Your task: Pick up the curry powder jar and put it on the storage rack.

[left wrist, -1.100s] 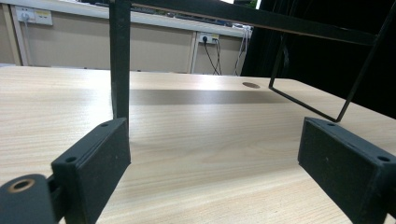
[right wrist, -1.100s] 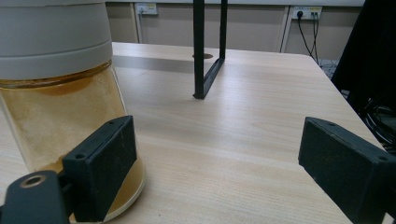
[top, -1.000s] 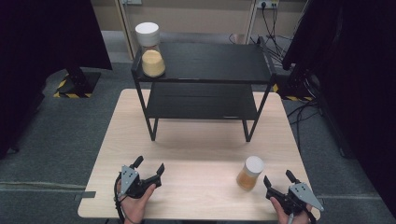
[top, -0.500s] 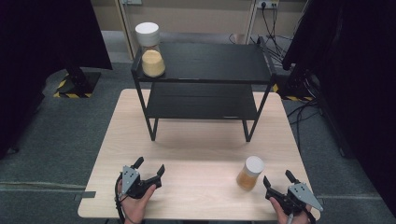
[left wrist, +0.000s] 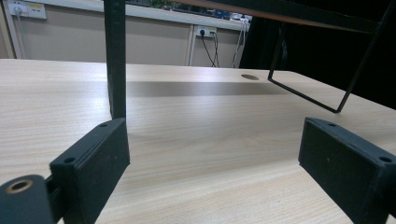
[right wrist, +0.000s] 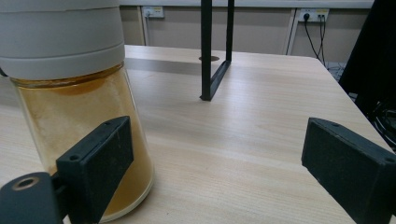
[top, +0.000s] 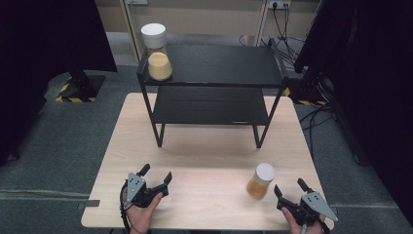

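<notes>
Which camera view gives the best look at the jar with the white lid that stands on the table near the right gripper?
The right gripper view shows the jar best: it stands close up, with its white lid and amber-yellow contents clear through the glass. The high view shows the same jar small and slightly blurred, near the right gripper. The left gripper view offers table and shelf legs instead.

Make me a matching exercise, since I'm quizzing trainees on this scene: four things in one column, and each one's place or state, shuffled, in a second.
Things:
1. Shelf jar
2. Table jar
3. Left gripper
4. Rack

Places or states:
A. Black, standing at the table's far side
B. Open over bare wood, nothing between its jaws
C. On the top shelf's left corner
D. On the table just ahead of the right gripper

Pairs: 1-C, 2-D, 3-B, 4-A
</notes>
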{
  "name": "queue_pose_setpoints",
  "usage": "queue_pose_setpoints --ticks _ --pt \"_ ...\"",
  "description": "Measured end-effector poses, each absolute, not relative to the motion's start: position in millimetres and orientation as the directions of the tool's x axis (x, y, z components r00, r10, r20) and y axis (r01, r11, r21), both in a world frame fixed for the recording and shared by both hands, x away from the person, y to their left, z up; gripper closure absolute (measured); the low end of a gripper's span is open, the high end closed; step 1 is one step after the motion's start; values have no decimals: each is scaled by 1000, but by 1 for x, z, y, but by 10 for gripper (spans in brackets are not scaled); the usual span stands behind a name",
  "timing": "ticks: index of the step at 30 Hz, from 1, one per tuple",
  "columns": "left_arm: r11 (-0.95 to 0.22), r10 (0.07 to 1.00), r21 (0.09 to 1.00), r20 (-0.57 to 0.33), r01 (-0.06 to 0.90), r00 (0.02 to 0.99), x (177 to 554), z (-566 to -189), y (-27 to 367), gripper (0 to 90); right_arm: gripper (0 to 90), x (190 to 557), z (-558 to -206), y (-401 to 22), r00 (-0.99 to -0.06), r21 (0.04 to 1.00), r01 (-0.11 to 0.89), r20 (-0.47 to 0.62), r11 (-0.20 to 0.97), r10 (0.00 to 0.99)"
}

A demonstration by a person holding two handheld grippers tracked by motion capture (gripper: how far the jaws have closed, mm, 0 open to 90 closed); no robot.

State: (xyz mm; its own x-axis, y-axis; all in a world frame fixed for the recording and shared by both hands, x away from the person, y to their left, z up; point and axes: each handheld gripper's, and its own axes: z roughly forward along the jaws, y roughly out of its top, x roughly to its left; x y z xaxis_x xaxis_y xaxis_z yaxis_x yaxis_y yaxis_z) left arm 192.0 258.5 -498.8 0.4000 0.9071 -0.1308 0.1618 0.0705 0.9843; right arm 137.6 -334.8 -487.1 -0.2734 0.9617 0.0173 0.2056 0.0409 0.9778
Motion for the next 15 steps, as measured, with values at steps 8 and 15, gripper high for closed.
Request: queue_pose_setpoints --ticks 8,15 --pt "77 906 984 -137 160 401 192 -500 260 78 89 134 -487 -338 -313 980 194 23 40 950" --pt "79 905 983 -139 163 402 192 -499 260 77 89 132 -483 -338 -372 984 170 9 58 928"
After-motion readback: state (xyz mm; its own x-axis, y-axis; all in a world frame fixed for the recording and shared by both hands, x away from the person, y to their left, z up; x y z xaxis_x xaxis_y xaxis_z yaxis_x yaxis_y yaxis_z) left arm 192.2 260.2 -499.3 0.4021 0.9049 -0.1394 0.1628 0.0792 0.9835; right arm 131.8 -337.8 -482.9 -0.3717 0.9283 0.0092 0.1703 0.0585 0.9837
